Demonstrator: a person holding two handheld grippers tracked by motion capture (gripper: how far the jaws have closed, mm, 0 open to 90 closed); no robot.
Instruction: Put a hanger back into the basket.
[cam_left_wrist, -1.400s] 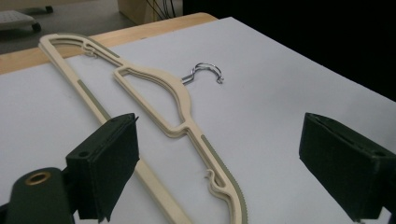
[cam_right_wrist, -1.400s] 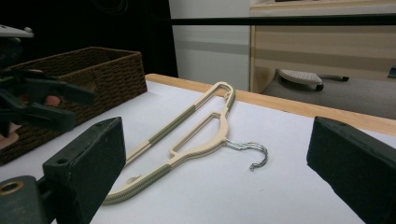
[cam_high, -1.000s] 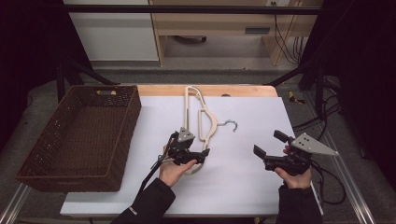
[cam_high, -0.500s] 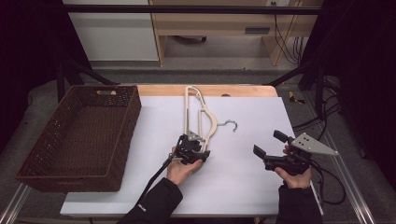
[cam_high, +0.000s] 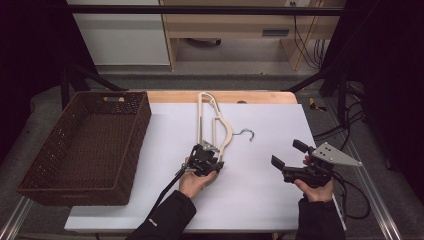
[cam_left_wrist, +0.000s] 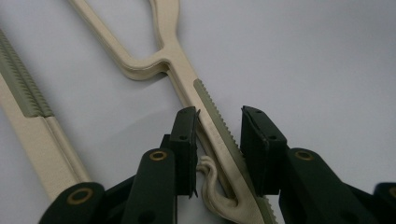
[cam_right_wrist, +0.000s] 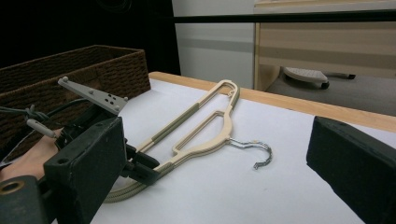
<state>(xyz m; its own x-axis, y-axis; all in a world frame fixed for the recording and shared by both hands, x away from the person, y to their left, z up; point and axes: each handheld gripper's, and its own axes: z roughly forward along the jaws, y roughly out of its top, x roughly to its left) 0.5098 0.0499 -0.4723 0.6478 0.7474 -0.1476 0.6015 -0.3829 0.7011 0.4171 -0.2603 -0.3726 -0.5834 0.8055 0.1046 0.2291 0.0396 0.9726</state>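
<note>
One cream plastic hanger (cam_high: 214, 131) with a metal hook (cam_high: 246, 134) is laid flat on the white counter (cam_high: 270, 200), beside one brown wicker basket (cam_high: 55, 180). Its near arm is straddled by the left gripper (cam_left_wrist: 218, 142), whose fingers (cam_left_wrist: 186, 140) have just been closing, seemingly for a lift; firm contact cannot be told. The right gripper (cam_high: 283, 155) is held aside, its fingers spread.

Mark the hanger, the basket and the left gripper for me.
hanger (cam_high: 216, 131), high view, on its beige shoulder arm.
basket (cam_high: 141, 117), high view, on its right wall.
left gripper (cam_left_wrist: 218, 144), left gripper view, midway between its fingertips, astride the hanger's ribbed arm.
</note>
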